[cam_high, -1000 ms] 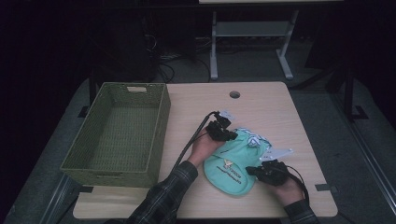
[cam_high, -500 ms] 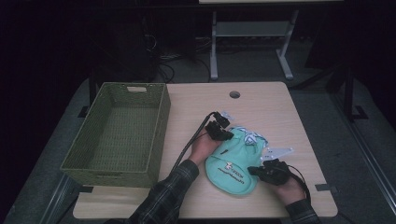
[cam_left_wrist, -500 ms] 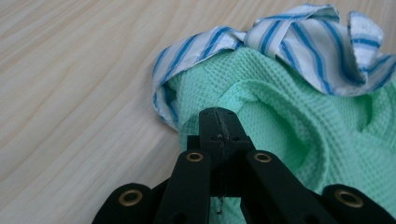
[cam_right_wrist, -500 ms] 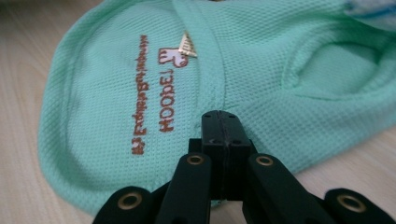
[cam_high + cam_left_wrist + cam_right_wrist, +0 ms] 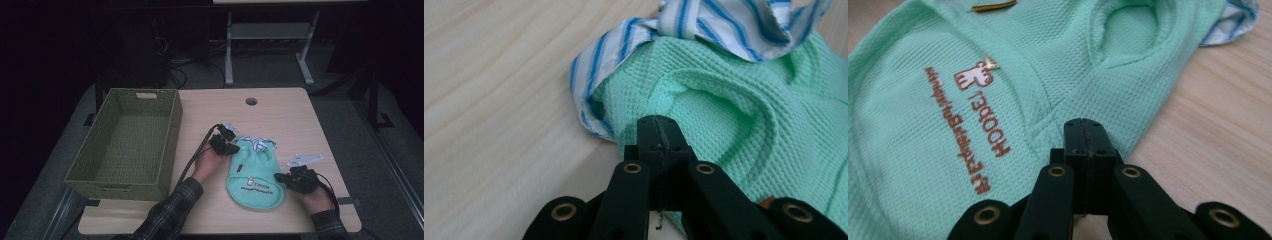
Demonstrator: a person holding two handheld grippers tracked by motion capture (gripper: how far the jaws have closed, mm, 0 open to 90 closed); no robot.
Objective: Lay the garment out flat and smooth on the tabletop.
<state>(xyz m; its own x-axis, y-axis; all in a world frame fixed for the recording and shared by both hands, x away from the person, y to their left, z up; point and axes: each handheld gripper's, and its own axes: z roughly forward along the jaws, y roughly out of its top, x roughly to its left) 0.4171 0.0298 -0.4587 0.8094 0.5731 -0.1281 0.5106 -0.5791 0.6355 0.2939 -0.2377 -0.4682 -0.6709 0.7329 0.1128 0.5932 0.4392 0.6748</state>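
You have a light wooden table (image 5: 280, 115) with a round hole (image 5: 251, 101) near its far edge. On it sit a green woven basket (image 5: 127, 142) at left and a mint garment (image 5: 256, 175) right of centre.

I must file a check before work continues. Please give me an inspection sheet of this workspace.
Surface: light wood table with a round hole near its far edge.
Job's things: mint-green garment with striped trim, lying flat; green woven basket, nothing inside.
Clutter: nothing seen.
Grippers: left tongs shut at the garment's edge; right tongs shut on its other edge.
Cables: black cable trails from the left tongs.
Surroundings: dark room, grey metal stand behind.
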